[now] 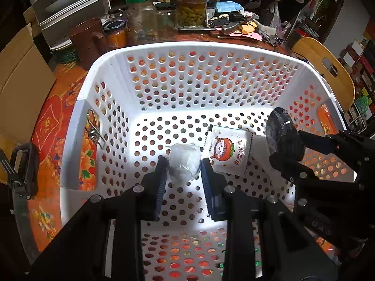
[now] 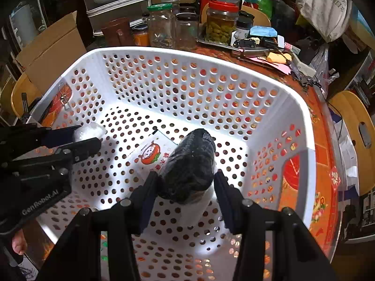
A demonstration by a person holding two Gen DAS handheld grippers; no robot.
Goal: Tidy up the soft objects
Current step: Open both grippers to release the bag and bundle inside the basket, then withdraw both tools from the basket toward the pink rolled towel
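Observation:
Both grippers reach into a white perforated basket point(image 1: 110, 75) on an orange patterned table. My left gripper point(image 1: 184, 167) is shut on a white crinkly plastic-wrapped bundle point(image 1: 184, 164), held just above the basket floor; it also shows in the right wrist view point(image 2: 90, 131). My right gripper point(image 2: 186, 182) holds a dark grey wrapped soft bundle point(image 2: 189, 168) between its jaws; a gap shows at the right finger. This bundle shows in the left wrist view point(image 1: 281, 140). A white packet with an orange cartoon point(image 1: 228, 152) lies on the basket floor between them, also in the right wrist view point(image 2: 150, 152).
Behind the basket point(image 2: 293, 107) stand glass jars point(image 1: 143, 21), a pickle jar point(image 2: 220, 21), a brown mug point(image 1: 89, 39) and small clutter point(image 2: 269, 53). A metal clip point(image 1: 95, 131) hangs on the left basket wall. Cardboard boxes point(image 1: 18, 75) and wooden chairs point(image 2: 354, 135) flank the table.

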